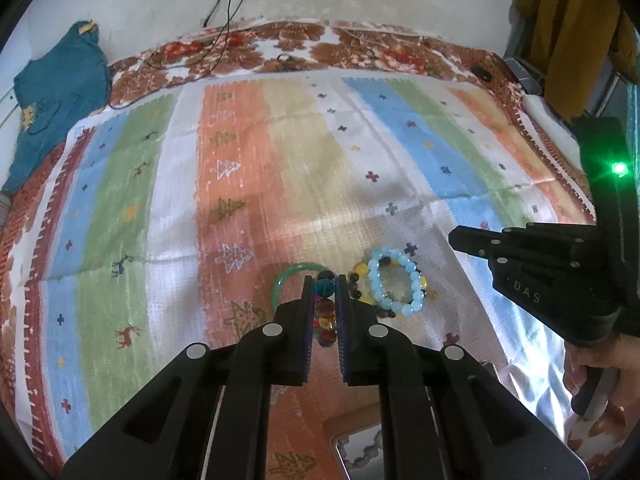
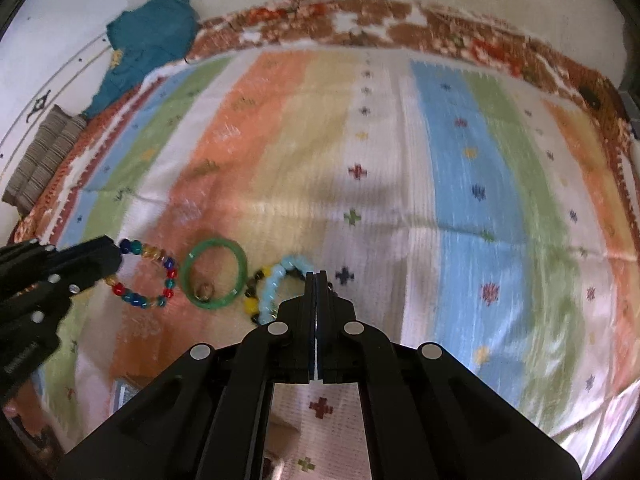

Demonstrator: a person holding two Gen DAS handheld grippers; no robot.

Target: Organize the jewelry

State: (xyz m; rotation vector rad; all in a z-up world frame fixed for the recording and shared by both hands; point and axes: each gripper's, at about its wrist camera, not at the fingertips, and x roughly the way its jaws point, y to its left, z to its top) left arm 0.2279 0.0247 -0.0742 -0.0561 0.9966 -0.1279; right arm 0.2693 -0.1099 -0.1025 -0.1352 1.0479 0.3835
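Observation:
My left gripper (image 1: 324, 280) is shut on a bracelet of multicoloured beads (image 1: 325, 287); in the right wrist view the bracelet (image 2: 160, 276) hangs as a loop from the left gripper (image 2: 116, 256). A green bangle (image 2: 214, 272) lies on the striped cloth just right of the loop, partly hidden behind the left fingers (image 1: 280, 280). A light blue bead bracelet (image 1: 394, 280) lies on a yellow and dark bead bracelet (image 1: 360, 274). My right gripper (image 2: 316, 276) is shut on nothing and hovers by the blue bracelet (image 2: 280, 280); it is also seen from the side (image 1: 456, 237).
The striped cloth (image 1: 240, 152) covers a bed with a floral sheet at the back. A teal garment (image 1: 52, 92) lies back left and cables (image 1: 224, 20) hang on the wall. A box with a chain (image 1: 356, 452) sits under my left gripper. A hand (image 1: 600, 376) holds the right gripper.

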